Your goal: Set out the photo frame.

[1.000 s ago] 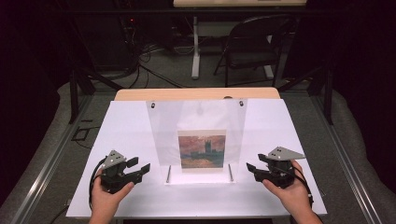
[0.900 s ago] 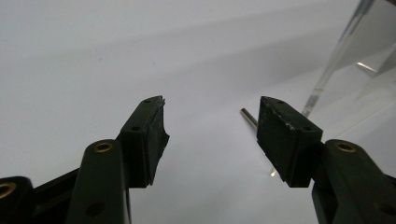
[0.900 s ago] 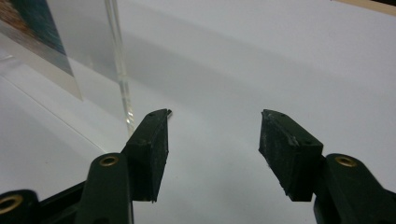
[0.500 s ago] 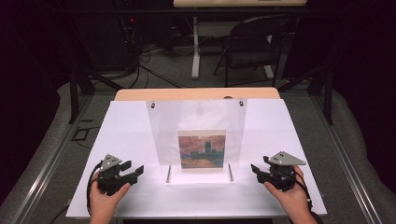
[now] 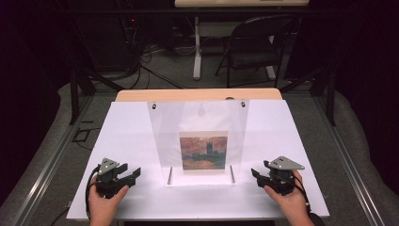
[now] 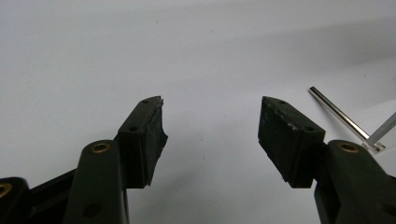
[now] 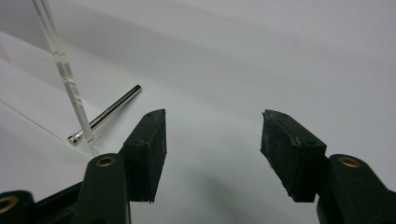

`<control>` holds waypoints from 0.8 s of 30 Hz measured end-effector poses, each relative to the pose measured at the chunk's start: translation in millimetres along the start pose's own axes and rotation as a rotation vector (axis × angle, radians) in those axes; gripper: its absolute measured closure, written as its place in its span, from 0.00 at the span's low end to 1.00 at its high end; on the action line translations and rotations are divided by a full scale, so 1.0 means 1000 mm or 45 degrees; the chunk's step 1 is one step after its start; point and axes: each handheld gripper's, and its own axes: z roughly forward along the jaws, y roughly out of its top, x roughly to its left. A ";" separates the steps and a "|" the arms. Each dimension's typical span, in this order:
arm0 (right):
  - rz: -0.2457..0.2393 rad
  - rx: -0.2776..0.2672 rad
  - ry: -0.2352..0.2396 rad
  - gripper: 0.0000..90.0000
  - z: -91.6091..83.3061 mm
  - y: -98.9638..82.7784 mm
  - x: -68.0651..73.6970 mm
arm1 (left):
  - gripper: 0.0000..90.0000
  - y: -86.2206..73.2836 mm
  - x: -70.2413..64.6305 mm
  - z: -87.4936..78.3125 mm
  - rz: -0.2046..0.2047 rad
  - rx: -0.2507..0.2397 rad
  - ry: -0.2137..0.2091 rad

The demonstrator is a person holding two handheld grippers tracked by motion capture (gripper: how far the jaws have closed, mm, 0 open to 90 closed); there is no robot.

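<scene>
A clear acrylic panel point(image 5: 200, 122) stands tilted back in the middle of the white tabletop point(image 5: 131, 132), with a small painting print point(image 5: 203, 149) on it. Two thin metal pins point(image 5: 170, 175) lie at its foot, one on each side. My left gripper point(image 5: 131, 172) rests low at the near left, open with nothing between its fingers point(image 6: 144, 135), and the left pin point(image 6: 338, 113) lies just off to its right. My right gripper point(image 5: 259, 170) mirrors it at the near right, open and empty, its jaws having just opened slightly wider. The other pin point(image 7: 105, 115) and the panel's edge point(image 7: 65, 74) lie to its left.
The tabletop's front edge runs just under both hands. A wooden strip point(image 5: 197, 95) borders the far side. Behind the table stand a folding chair point(image 5: 256, 44) and a desk leg point(image 5: 196, 47), with cables on the floor. Metal rails point(image 5: 51, 160) flank the table.
Both hands have sunk toward the tabletop, staying at their own sides of the panel. The panel, print and pins have not moved.
</scene>
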 end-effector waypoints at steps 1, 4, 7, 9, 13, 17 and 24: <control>0.011 0.003 0.003 0.45 0.001 -0.001 -0.001 | 0.45 0.000 0.000 0.001 -0.001 0.009 0.002; 0.024 0.017 -0.003 0.45 0.002 -0.002 -0.002 | 0.44 0.000 -0.001 0.001 -0.003 0.004 -0.003; 0.007 0.016 -0.005 0.44 0.003 -0.002 0.000 | 0.44 -0.001 -0.002 0.003 0.000 0.014 -0.007; -0.014 0.018 -0.007 0.44 0.004 -0.002 0.001 | 0.44 -0.001 -0.003 0.005 0.008 0.023 -0.006; -0.015 0.021 0.004 0.44 0.004 -0.002 0.002 | 0.44 -0.001 -0.002 0.007 0.006 0.035 -0.008; -0.018 0.024 0.007 0.44 0.005 -0.002 0.002 | 0.44 -0.001 -0.002 0.007 0.000 0.047 -0.002; -0.005 0.027 0.012 0.44 0.006 -0.003 0.002 | 0.44 -0.001 -0.002 0.008 0.010 0.052 -0.009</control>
